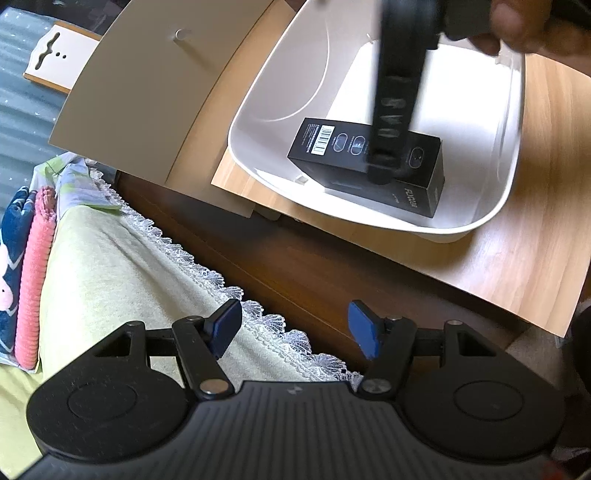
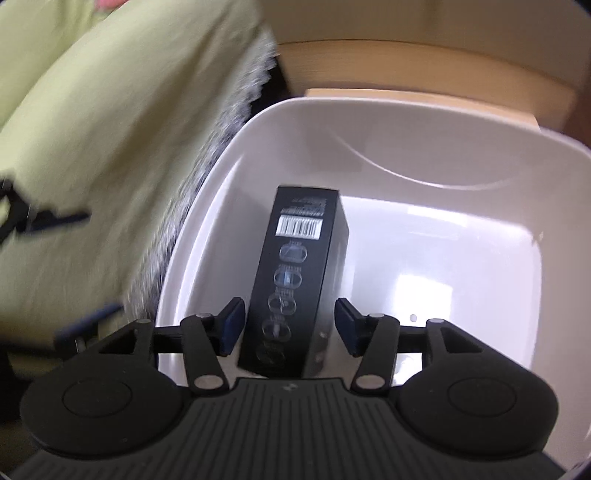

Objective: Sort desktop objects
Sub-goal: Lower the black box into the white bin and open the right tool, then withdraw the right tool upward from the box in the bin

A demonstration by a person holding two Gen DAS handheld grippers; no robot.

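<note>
A black carton [image 2: 295,258] with a white barcode label lies flat on the floor of a white plastic bin [image 2: 443,162]. My right gripper [image 2: 290,323] is open and straddles the carton's near end, with a blue pad close to each long side. In the left wrist view the same carton [image 1: 340,147] lies in the bin [image 1: 255,110], and a blurred dark finger [image 1: 395,103] of the right gripper reaches down onto it, held by a hand [image 1: 517,26]. My left gripper [image 1: 295,326] is open and holds nothing, hanging above the bed edge, well short of the bin.
The bin stands on a light wood desk [image 1: 517,258]. A beige panel with a small knob [image 1: 147,92] lies left of it. Below are a dark wood frame [image 1: 295,266], a lace-edged yellow-green blanket [image 1: 110,266] and folded pink and blue cloths [image 1: 33,277].
</note>
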